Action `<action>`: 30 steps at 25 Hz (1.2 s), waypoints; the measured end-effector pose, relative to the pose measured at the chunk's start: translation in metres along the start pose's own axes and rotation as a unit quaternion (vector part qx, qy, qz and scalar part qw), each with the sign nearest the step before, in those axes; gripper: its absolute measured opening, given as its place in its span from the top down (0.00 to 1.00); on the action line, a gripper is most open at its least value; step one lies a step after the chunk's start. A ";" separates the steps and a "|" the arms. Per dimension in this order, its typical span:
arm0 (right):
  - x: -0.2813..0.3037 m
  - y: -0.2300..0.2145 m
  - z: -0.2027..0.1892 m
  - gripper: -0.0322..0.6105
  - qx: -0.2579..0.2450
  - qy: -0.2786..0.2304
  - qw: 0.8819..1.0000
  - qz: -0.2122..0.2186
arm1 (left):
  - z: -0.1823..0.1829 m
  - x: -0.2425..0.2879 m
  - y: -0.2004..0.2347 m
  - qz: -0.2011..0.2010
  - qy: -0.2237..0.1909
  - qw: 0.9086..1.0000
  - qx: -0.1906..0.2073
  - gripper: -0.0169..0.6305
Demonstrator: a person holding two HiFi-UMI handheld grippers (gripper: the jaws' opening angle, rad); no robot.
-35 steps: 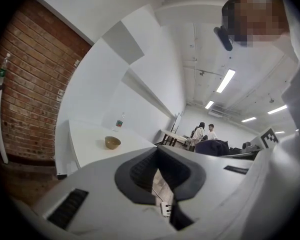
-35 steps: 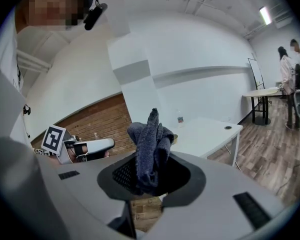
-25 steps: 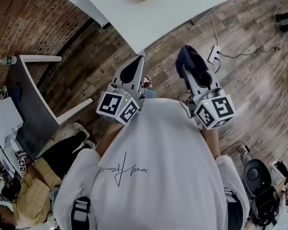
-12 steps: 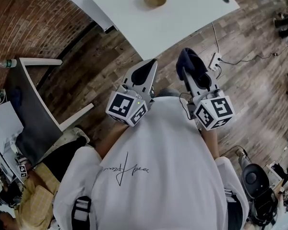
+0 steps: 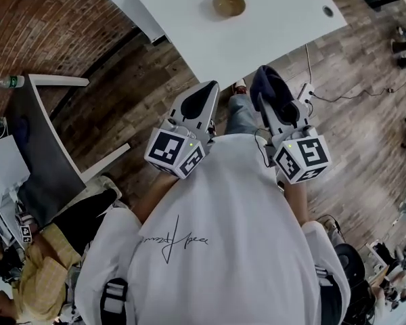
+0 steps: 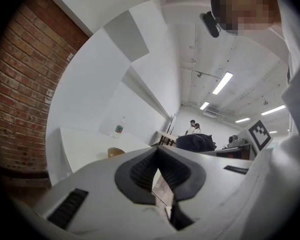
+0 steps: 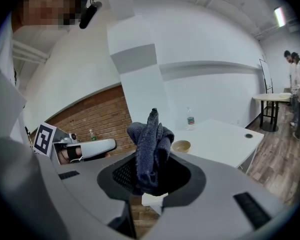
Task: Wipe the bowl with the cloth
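A tan bowl [image 5: 229,4] stands on the white table [image 5: 271,26] ahead of me; it also shows as the bowl [image 7: 181,146] in the right gripper view and as the bowl [image 6: 116,152] in the left gripper view. My right gripper [image 5: 267,90] is shut on a dark blue cloth [image 7: 150,151], which bunches up above the jaws; the cloth [image 5: 265,83] shows at the gripper's tip in the head view. My left gripper [image 5: 201,95] is shut with nothing in it. Both grippers hang over the wooden floor, short of the table's near edge.
A plastic bottle [image 7: 190,120] stands at the table's far side. A grey-and-white bench [image 5: 44,141] is at my left beside a brick wall [image 5: 34,26]. A power strip with cables [image 5: 304,90] lies on the floor at the right. Two people [image 7: 296,91] stand by a far table.
The table and bowl have drawn nearer in the head view as I walk toward them. Both grippers moved forward with me; the cloth stays in the right one.
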State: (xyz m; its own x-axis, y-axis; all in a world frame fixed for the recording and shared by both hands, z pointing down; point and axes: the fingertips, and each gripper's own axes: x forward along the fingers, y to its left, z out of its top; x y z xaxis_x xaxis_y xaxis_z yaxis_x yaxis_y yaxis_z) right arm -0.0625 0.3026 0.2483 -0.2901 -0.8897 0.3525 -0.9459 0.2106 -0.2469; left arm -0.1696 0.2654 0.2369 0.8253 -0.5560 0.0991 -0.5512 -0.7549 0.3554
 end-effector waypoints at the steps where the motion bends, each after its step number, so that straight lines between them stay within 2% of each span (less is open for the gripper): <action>1: 0.006 0.000 0.002 0.80 -0.004 0.000 1.000 0.005 | 0.001 0.001 0.005 0.004 -0.003 1.000 0.001 0.97; 6: 0.039 -0.007 0.016 0.80 -0.016 0.010 0.999 0.030 | 0.008 0.011 0.035 0.037 -0.002 0.999 -0.013 0.97; 13: 0.077 -0.035 0.027 0.80 -0.020 0.030 0.997 0.062 | 0.012 0.050 0.045 0.031 -0.002 0.999 -0.026 0.97; 20: 0.106 -0.065 0.037 0.80 -0.024 0.051 0.993 0.104 | 0.018 0.095 0.054 0.060 0.019 0.998 0.023 0.97; 30: 0.147 -0.104 0.060 0.80 -0.036 0.069 0.983 0.167 | 0.023 0.151 0.062 0.110 0.043 0.991 0.059 0.97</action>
State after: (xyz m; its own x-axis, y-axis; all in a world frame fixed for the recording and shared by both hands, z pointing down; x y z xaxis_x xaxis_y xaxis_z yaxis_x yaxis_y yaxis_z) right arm 0.0025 0.1261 0.2720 -0.5985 -0.7034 0.3835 -0.8009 0.5136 -0.3078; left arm -0.0821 0.1266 0.2524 0.6884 -0.6835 0.2427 -0.7251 -0.6571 0.2061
